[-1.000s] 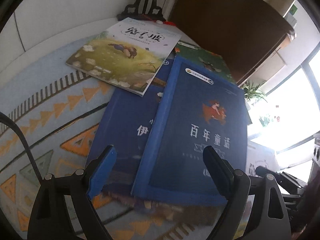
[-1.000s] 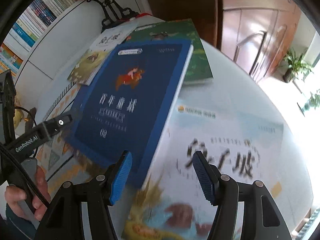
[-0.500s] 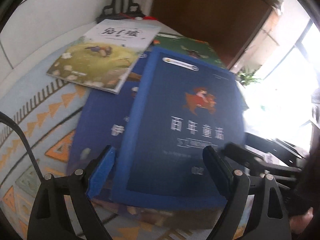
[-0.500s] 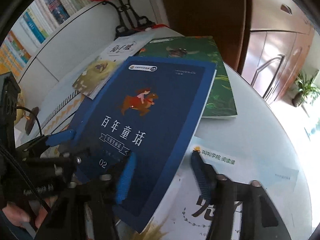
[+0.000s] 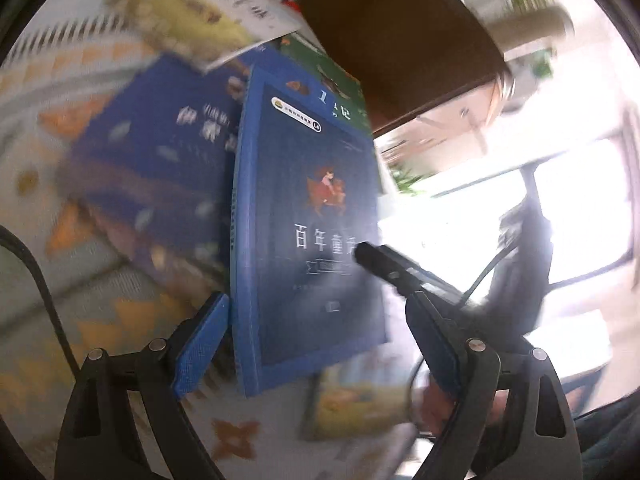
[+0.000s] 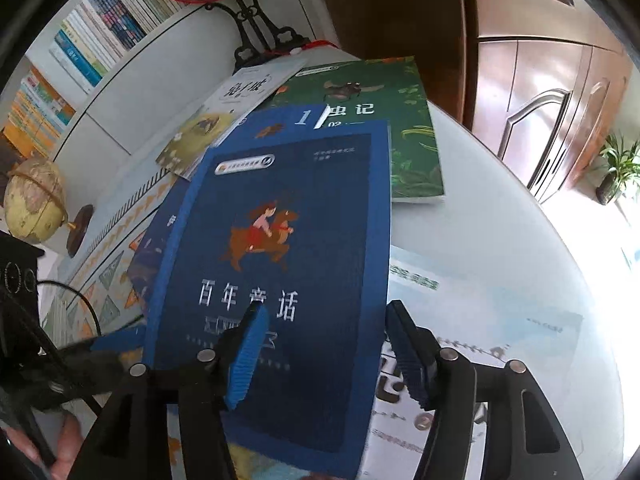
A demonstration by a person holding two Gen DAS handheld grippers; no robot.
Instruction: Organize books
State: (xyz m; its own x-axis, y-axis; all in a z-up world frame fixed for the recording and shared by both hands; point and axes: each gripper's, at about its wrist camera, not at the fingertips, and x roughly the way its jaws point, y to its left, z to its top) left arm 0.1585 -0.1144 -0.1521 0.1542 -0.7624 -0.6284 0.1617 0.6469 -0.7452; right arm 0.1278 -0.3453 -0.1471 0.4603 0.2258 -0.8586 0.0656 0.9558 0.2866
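Dark blue book (image 6: 280, 264) lies on top of the pile on the table (image 6: 500, 240), overlapping a second blue book (image 5: 160, 160) to its left and a green book (image 6: 404, 140) behind it. Right gripper (image 6: 320, 356) straddles its right edge: left pad over the cover, right pad past the edge, jaws opening, no clamp seen. Left gripper (image 5: 316, 344) stands wide open around the book's near end, left pad just beside the spine; contact unclear, view blurred.

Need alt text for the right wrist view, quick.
The right gripper, jaws opening, straddles the right edge of a dark blue book topping a pile. A green book lies behind, a pale one right, a globe far left.
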